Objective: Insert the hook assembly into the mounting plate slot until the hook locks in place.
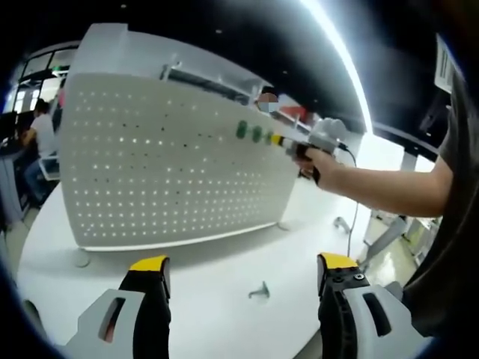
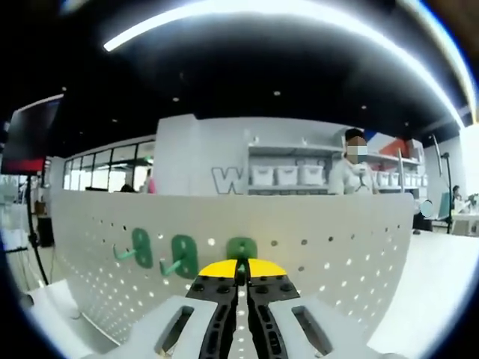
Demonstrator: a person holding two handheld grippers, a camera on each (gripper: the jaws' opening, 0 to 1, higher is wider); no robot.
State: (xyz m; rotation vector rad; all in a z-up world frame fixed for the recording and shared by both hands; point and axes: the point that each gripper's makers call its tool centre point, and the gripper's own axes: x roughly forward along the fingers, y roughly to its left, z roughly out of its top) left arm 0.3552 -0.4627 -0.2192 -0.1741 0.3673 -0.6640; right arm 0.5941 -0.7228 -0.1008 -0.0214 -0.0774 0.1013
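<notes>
A white pegboard mounting plate [image 1: 172, 164] stands upright on the white table [image 1: 224, 314]. Two green hooks [image 1: 241, 129] hang in its upper right part. My right gripper [image 1: 278, 140], held by a person's hand, presses against the board just right of them. In the right gripper view that gripper [image 2: 241, 271] is shut on a third green hook [image 2: 242, 247], whose plate lies against the pegboard [image 2: 337, 247]. The other two green hooks [image 2: 140, 248] [image 2: 182, 258] sit to its left. My left gripper [image 1: 243, 265] hangs open over the table in front of the board, holding nothing.
A pale loose hook [image 1: 260, 292] lies on the table between my left jaws, and another [image 1: 340, 222] lies past the board's right end. The board rests on small feet [image 1: 81, 258]. People sit at the far left [image 1: 37, 134], and one stands by the shelves [image 2: 352, 176] behind the board.
</notes>
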